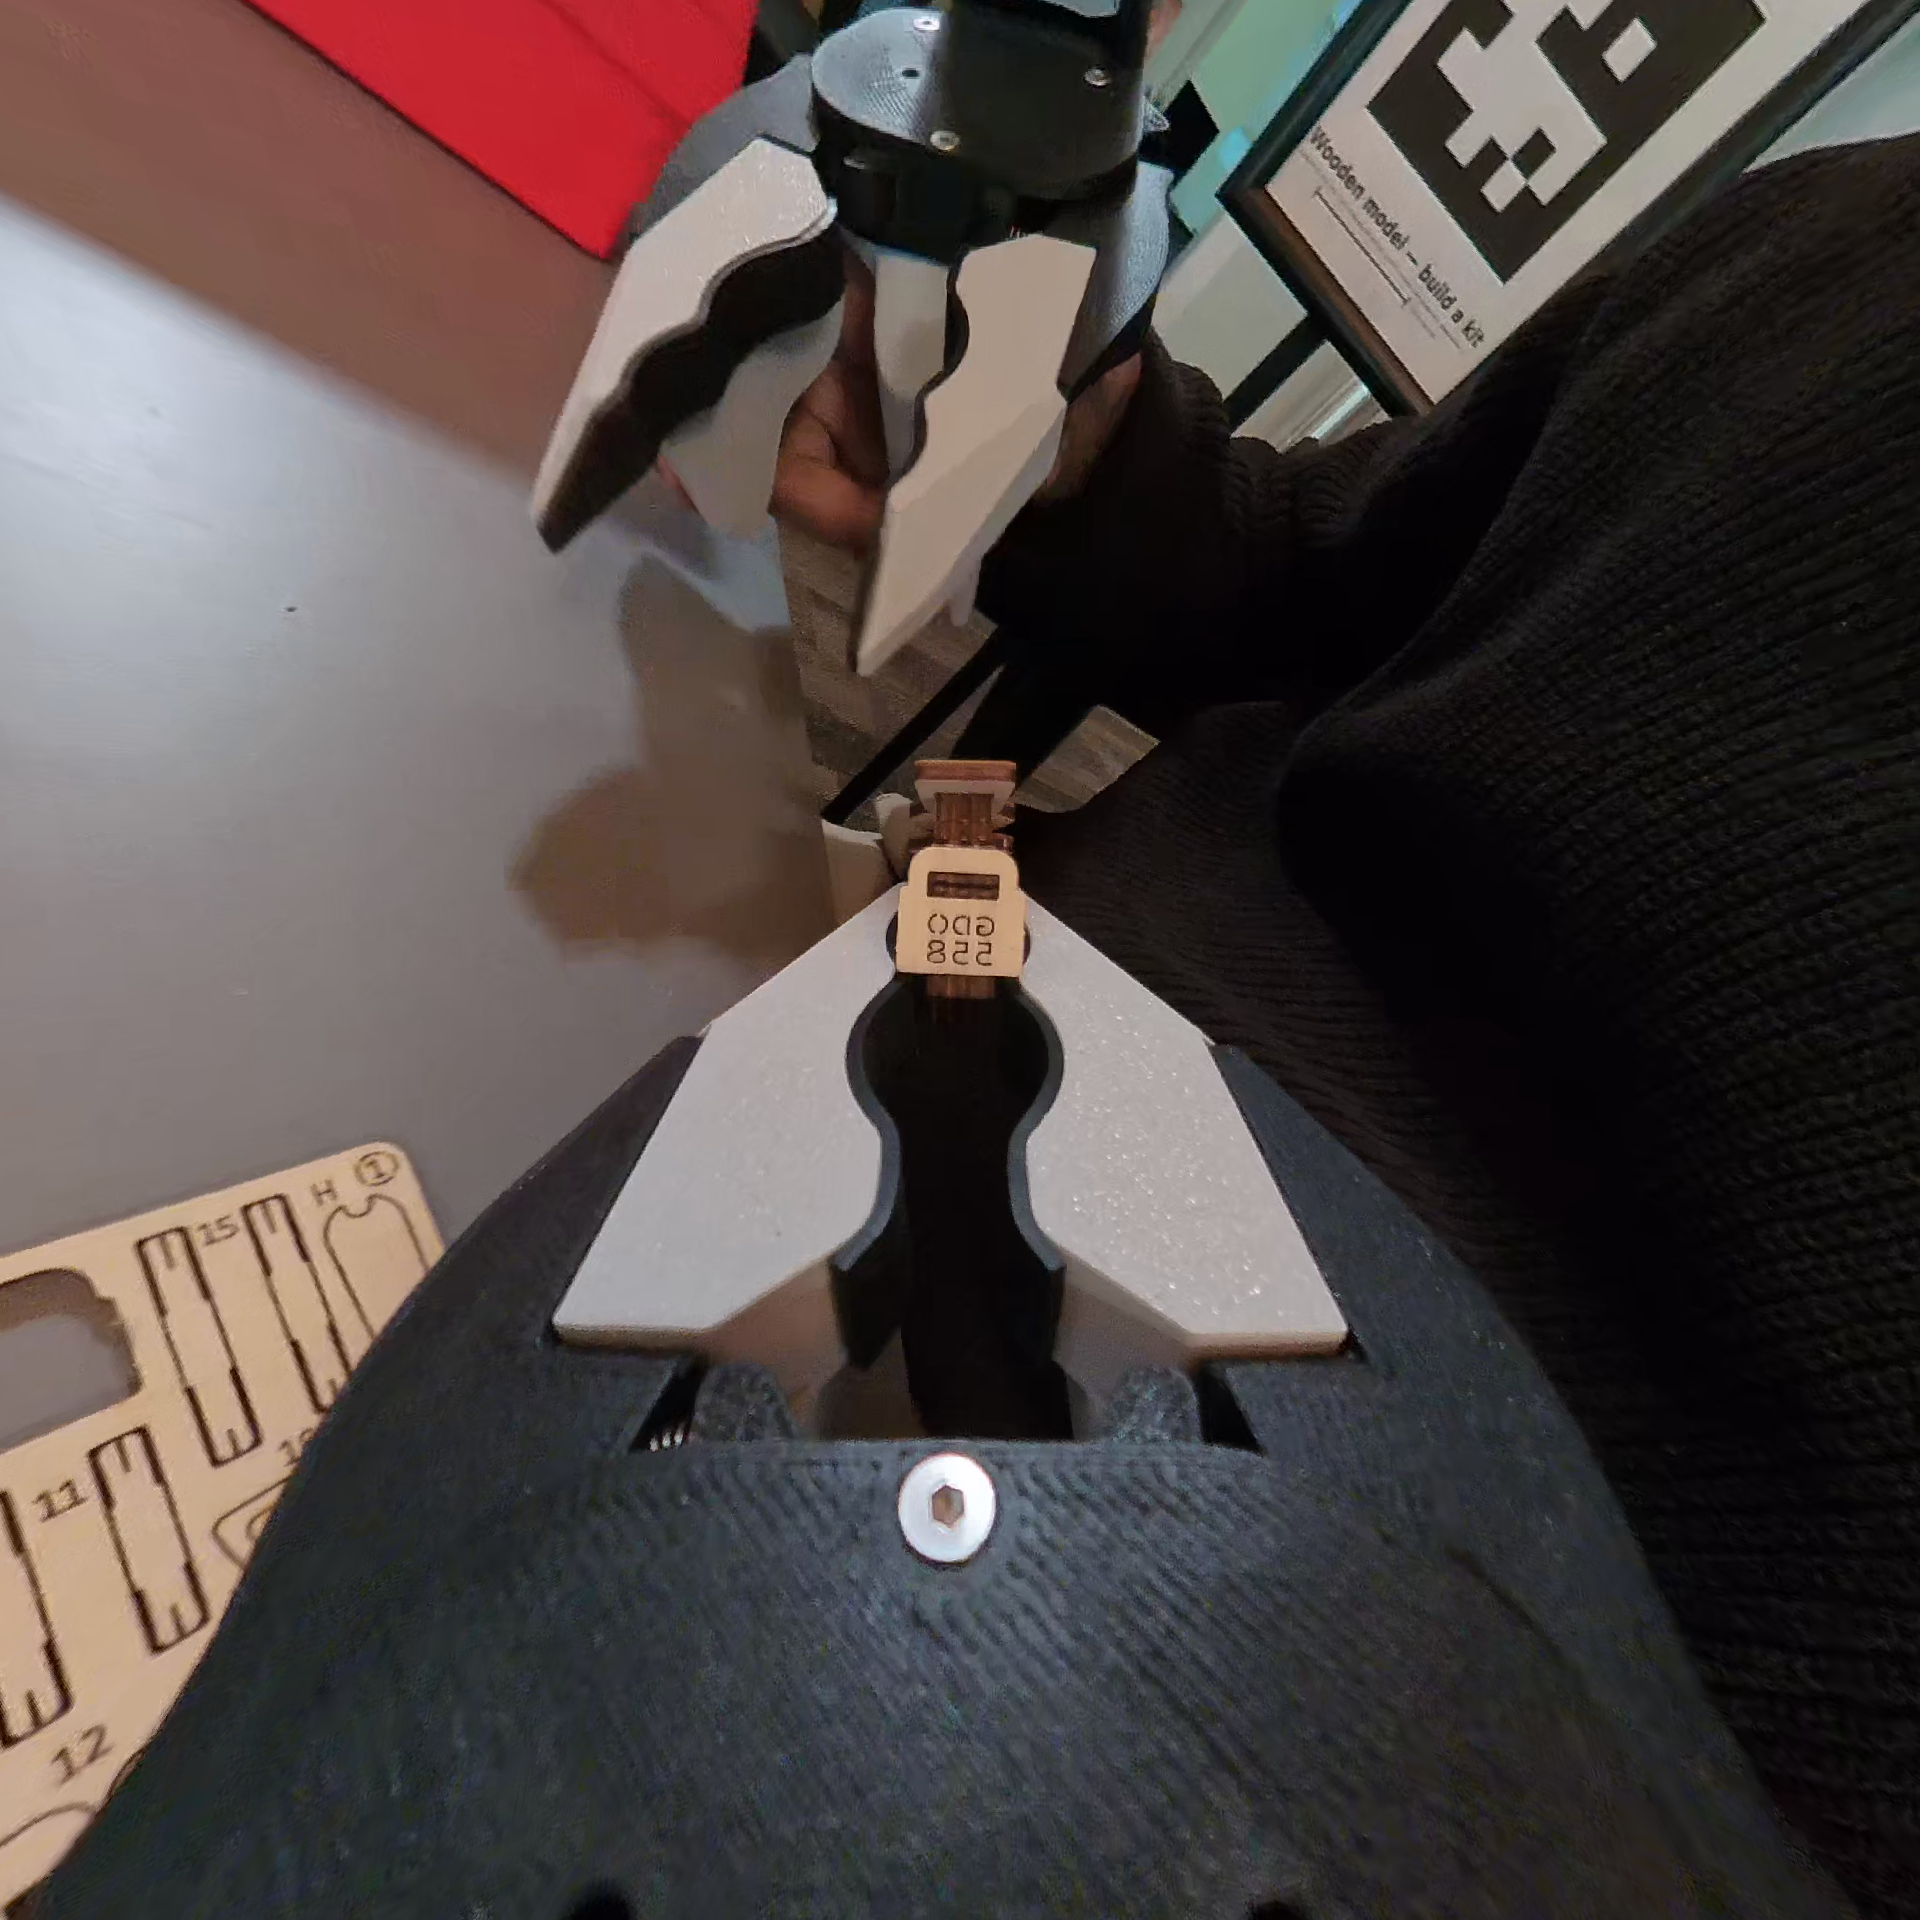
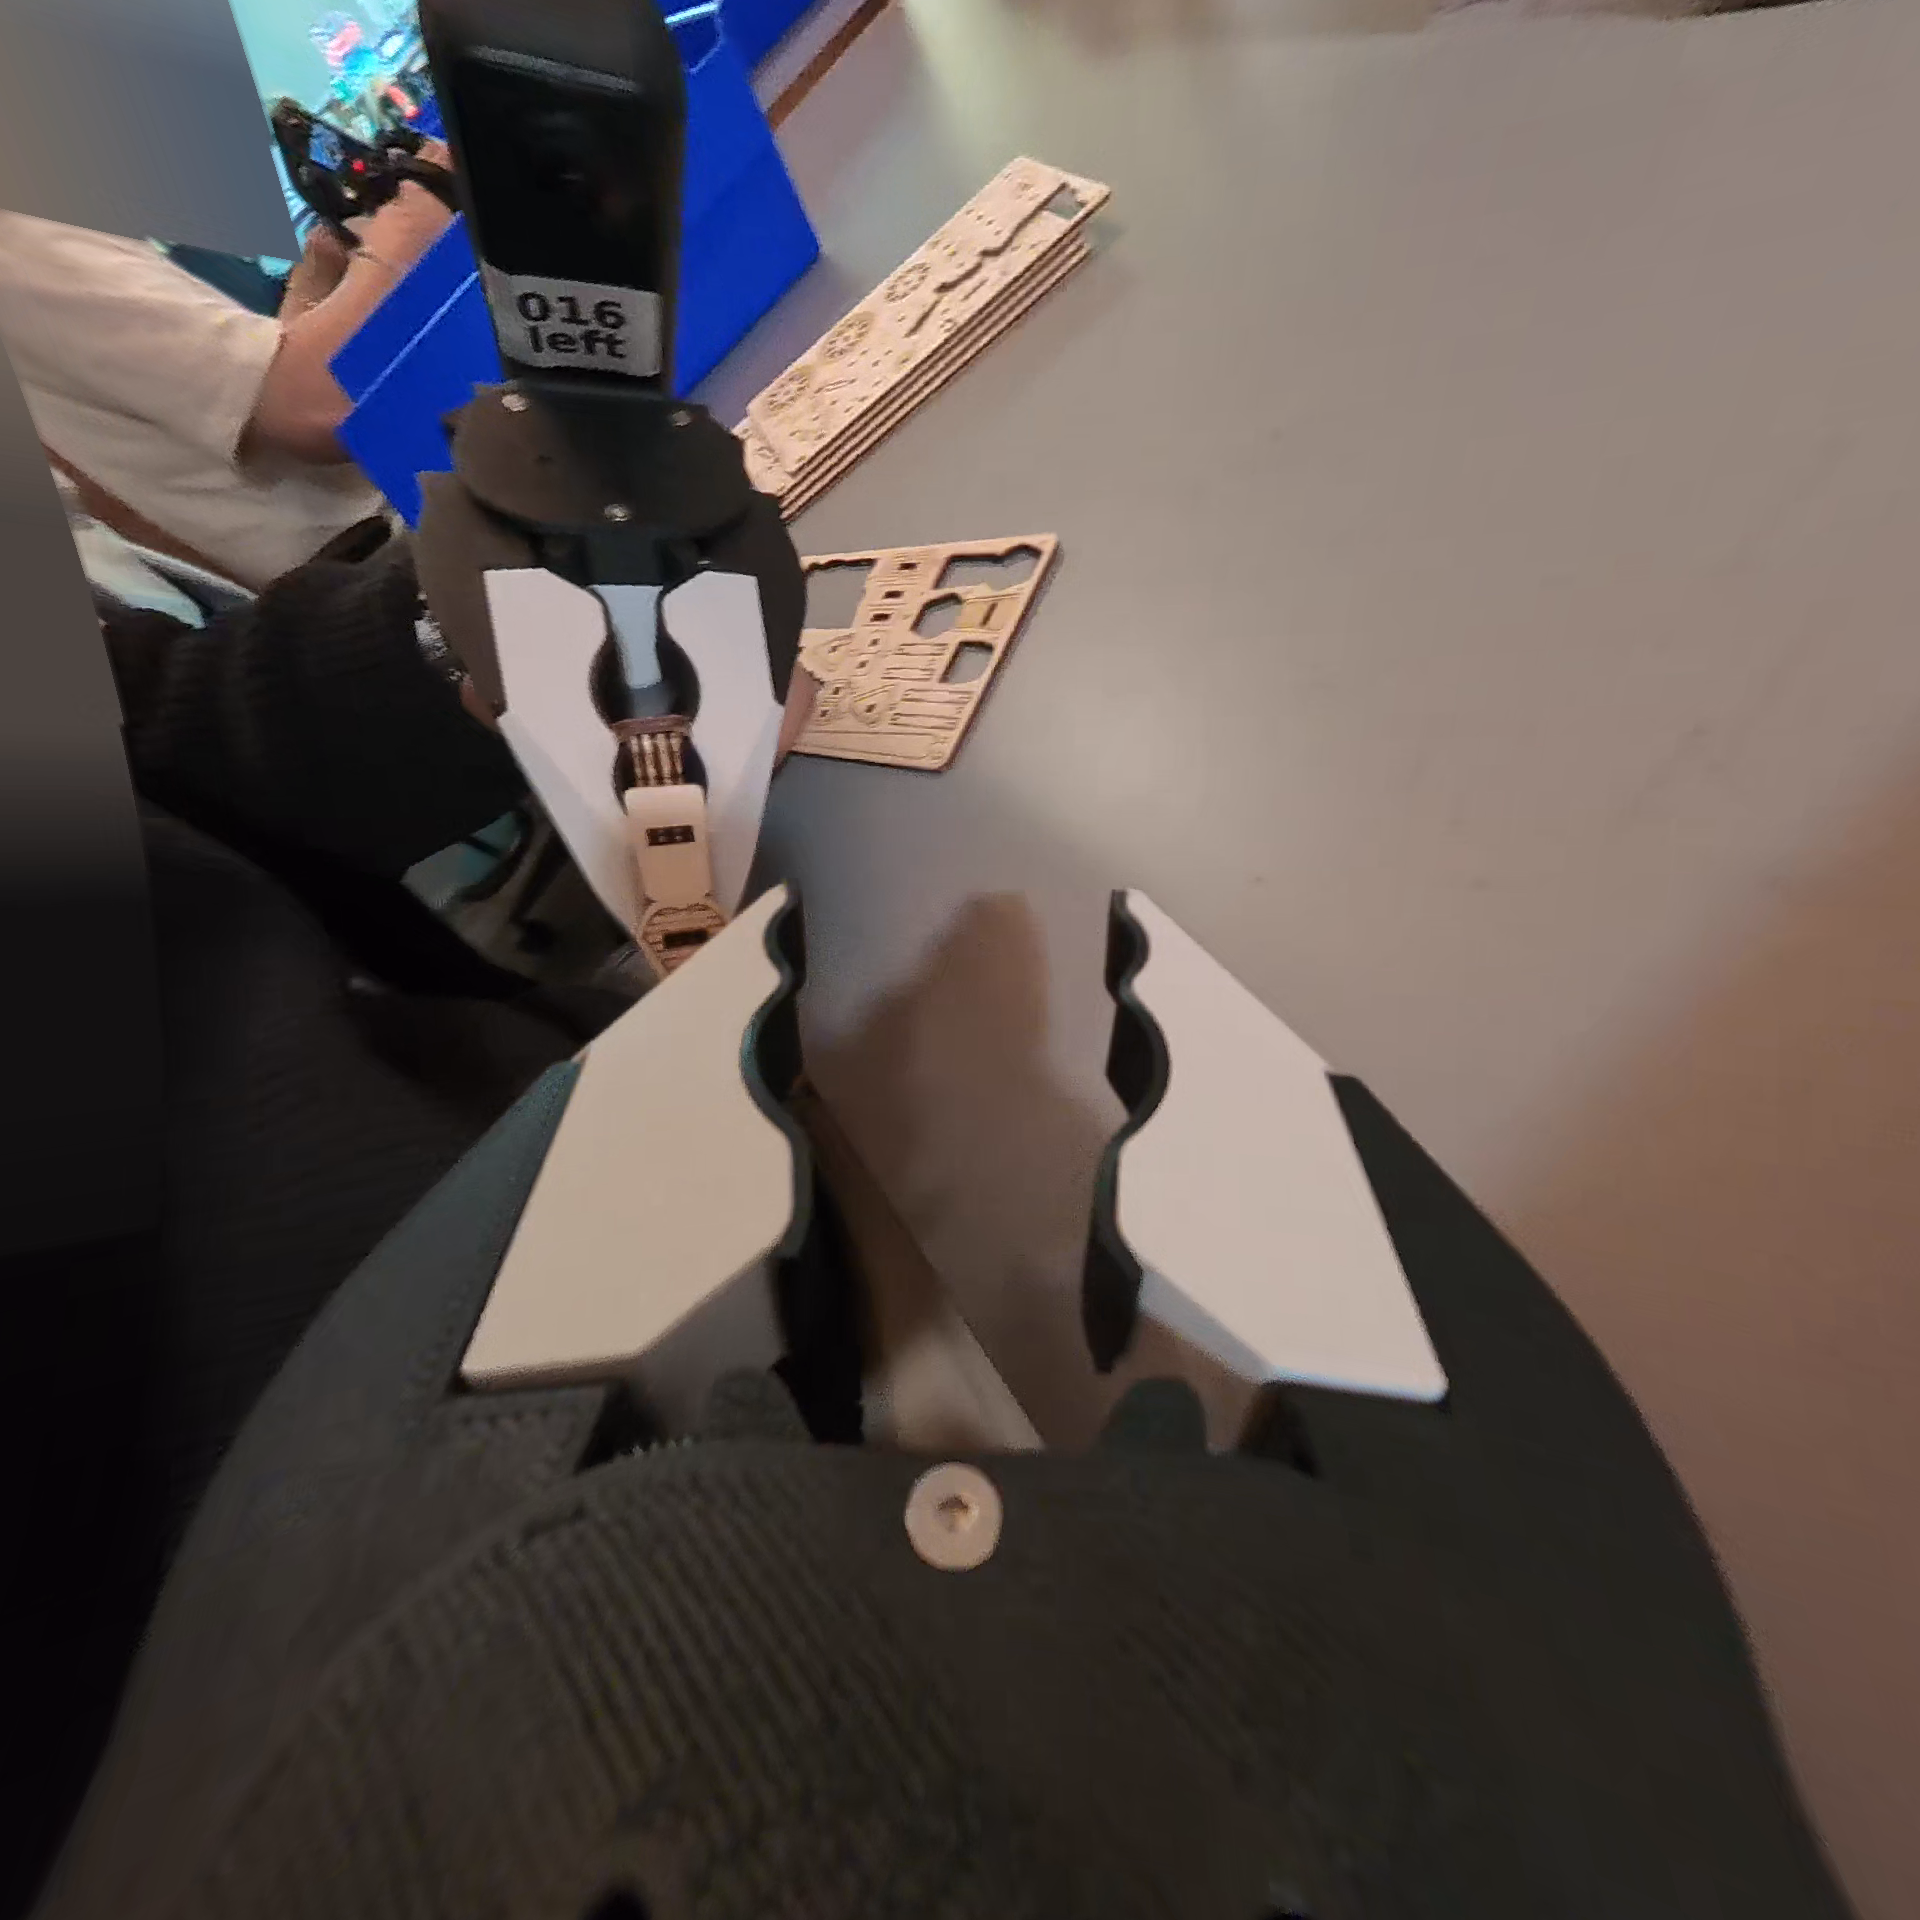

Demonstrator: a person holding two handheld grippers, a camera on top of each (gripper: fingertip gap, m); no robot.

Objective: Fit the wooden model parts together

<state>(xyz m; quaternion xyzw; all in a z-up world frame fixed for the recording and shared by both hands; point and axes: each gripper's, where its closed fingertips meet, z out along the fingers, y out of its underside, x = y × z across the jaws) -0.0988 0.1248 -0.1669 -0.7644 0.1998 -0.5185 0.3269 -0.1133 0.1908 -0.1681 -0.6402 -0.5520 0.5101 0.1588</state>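
My left gripper [image 1: 961, 940] is shut on a small wooden assembly [image 1: 961, 914]: a pale plate over a stack of brown layers, sticking out past the fingertips. My right gripper [image 2: 951, 914] is open and empty. In the left wrist view the right gripper [image 1: 717, 592] hangs above and beyond the assembly, apart from it, jaws spread. In the right wrist view the left gripper [image 2: 681, 894] points toward me with the wooden assembly [image 2: 670, 862] in its tips, just left of my left finger [image 2: 665, 1143].
A grey table [image 2: 1455, 623] carries a laser-cut wooden parts sheet [image 2: 914, 655], also in the left wrist view [image 1: 187, 1403], and a stack of sheets [image 2: 925, 332]. A blue box [image 2: 582, 312] stands behind. A black knitted sleeve [image 1: 1558, 831] fills the right.
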